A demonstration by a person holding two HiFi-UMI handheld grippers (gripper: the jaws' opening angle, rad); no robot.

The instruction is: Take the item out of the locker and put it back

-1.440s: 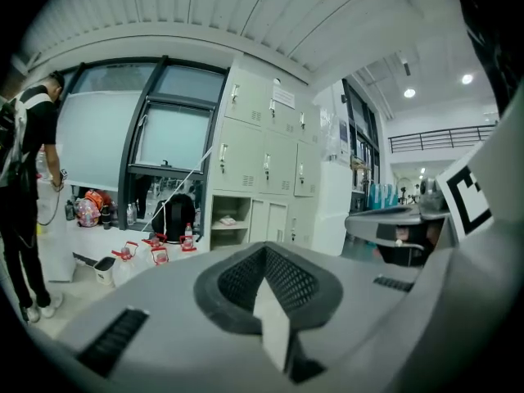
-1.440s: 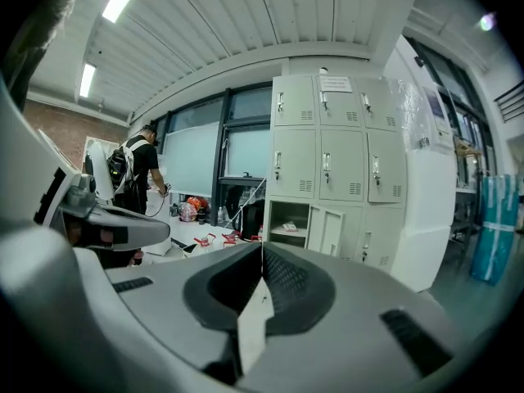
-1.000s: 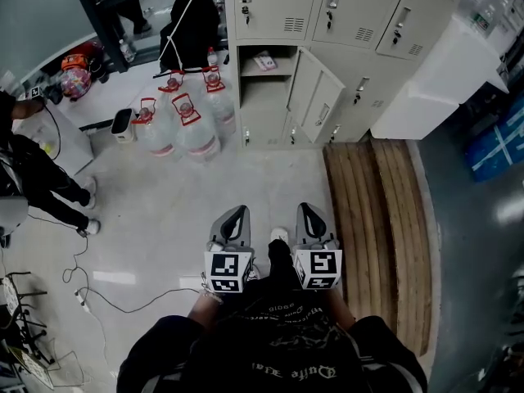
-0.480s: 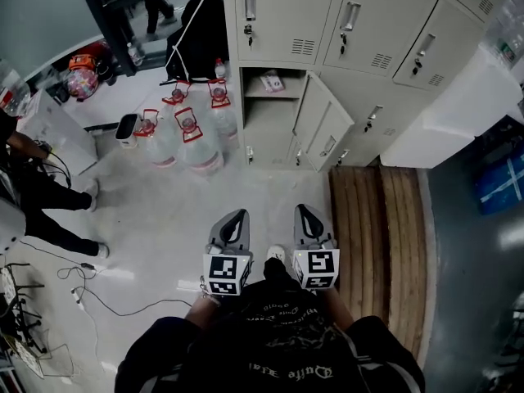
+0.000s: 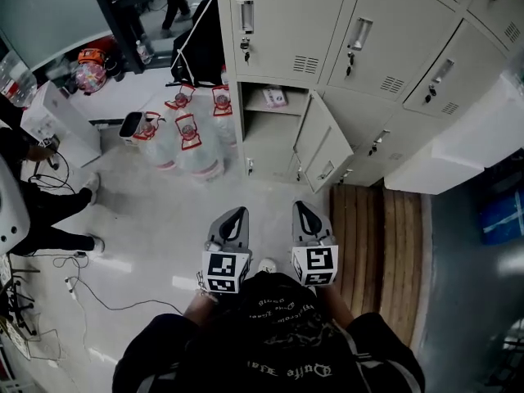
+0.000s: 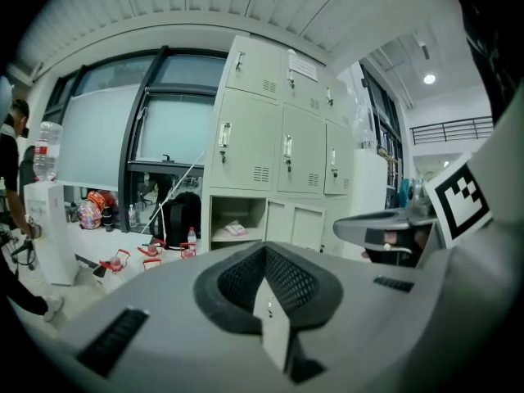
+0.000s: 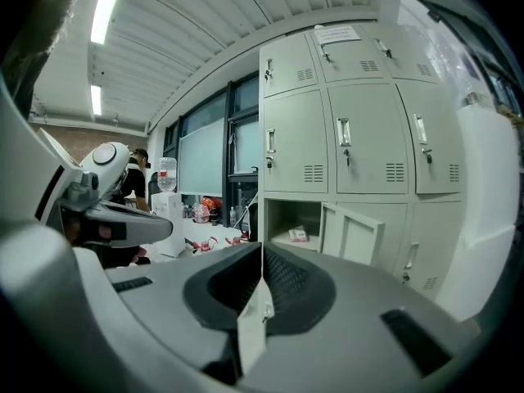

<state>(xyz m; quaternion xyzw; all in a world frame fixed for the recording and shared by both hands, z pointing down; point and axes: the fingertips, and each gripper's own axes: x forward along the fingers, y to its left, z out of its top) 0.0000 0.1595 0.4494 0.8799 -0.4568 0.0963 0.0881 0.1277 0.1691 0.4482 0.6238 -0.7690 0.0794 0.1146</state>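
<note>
The left gripper has its fingers pressed together with nothing between them, and the right gripper shows the same: fingers closed tip to tip, empty. Both are held out over the floor, well apart from the locker, touching nothing. The item, a small pinkish packet, lies on the upper shelf of the open compartment, whose door stands swung out to the right. It is too small to tell what the packet is. The hands on the grippers are hidden behind the marker cubes, and the lower compartment's back lies in shadow.
</note>
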